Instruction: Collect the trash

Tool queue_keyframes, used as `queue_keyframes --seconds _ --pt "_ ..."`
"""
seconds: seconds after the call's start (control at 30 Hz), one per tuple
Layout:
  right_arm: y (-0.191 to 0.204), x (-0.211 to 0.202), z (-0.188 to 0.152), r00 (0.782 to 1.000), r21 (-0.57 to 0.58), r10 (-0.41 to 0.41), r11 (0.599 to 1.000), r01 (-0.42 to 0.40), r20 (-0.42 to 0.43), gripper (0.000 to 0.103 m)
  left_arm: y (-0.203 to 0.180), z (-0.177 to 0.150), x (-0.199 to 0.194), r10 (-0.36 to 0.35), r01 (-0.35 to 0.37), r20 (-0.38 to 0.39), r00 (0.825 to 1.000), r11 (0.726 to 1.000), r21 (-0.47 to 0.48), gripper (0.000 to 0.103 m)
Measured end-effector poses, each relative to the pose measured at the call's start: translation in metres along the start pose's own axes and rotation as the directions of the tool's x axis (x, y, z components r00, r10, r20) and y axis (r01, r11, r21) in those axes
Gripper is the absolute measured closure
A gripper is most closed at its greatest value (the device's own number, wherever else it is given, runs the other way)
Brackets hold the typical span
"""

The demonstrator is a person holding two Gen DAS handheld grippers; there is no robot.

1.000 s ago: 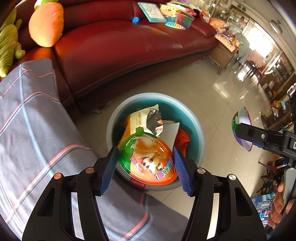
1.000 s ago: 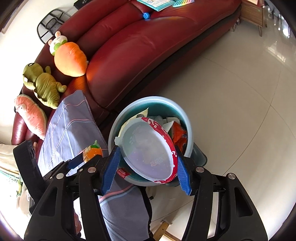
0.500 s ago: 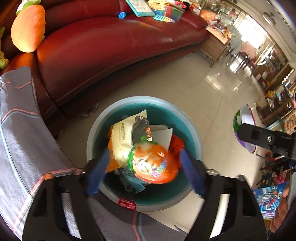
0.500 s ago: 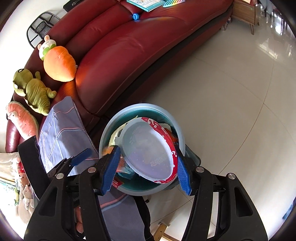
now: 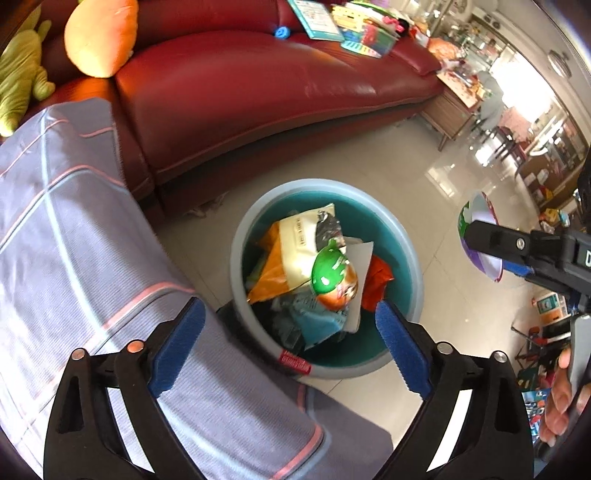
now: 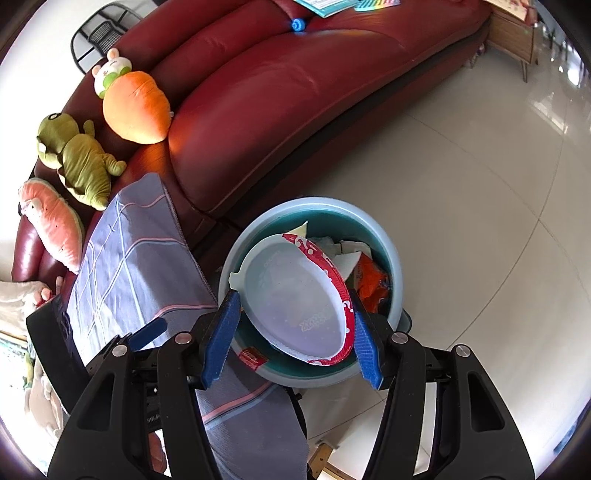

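A round blue bin [image 5: 404,236] stands on the floor by the sofa, full of wrappers. The orange and green snack lid [image 5: 334,275] lies on top of the trash inside. My left gripper [image 5: 288,347] is open and empty above the bin's near rim. My right gripper [image 6: 291,336] is shut on a red-rimmed white paper bowl [image 6: 295,299] and holds it tilted over the bin [image 6: 388,243]. The bowl [image 5: 480,236] and right gripper also show at the right of the left wrist view.
A dark red leather sofa [image 6: 280,92] curves behind the bin, with plush toys [image 6: 136,107] and books [image 5: 317,22] on it. A grey striped cloth [image 5: 74,258] drapes to the left. Glossy tiled floor [image 6: 461,184] lies to the right. A wooden side table [image 5: 454,110] stands past the sofa.
My left gripper opened and dropped the orange and green lid into the bin, then drew back a little. My right gripper kept the bowl and stayed over the bin.
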State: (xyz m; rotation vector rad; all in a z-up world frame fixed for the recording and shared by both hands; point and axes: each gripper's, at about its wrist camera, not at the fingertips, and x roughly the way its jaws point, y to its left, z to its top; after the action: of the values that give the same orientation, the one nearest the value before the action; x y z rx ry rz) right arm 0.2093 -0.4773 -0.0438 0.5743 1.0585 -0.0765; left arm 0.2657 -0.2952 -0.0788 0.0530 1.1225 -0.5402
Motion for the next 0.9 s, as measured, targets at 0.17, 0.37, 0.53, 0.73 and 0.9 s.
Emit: queue_keyframes --seconds 0.17,0.37,0.53,0.73,0.9 --pt "0.011 0.007 0.003 1.000 -0.025 0.000 1.000 -0.001 -0.015 0.047 0.006 -0.006 -0.012 0.015 -0.015 0.009 1.000 1.000 -0.009 0.004" --pt "0.021 0.019 0.007 1.000 -0.057 -0.003 0.998 0.001 -0.029 0.047 0.017 -0.012 -0.022 0.044 -0.044 0.011 0.999 0.999 -0.025 0.004" --pt "0.026 0.024 0.011 1.000 -0.064 0.001 0.998 -0.003 -0.030 0.035 0.028 -0.019 -0.029 0.065 -0.064 0.007 0.998 0.997 -0.050 0.004" --pt "0.026 0.018 0.008 1.000 -0.078 0.007 0.997 -0.009 -0.031 0.031 0.030 -0.027 -0.034 0.078 -0.077 0.009 0.997 0.994 -0.076 0.004" --pt "0.026 0.004 0.001 1.000 -0.099 -0.004 0.995 0.002 -0.025 0.023 0.021 -0.029 -0.040 0.107 -0.106 0.013 0.994 0.992 -0.075 0.004"
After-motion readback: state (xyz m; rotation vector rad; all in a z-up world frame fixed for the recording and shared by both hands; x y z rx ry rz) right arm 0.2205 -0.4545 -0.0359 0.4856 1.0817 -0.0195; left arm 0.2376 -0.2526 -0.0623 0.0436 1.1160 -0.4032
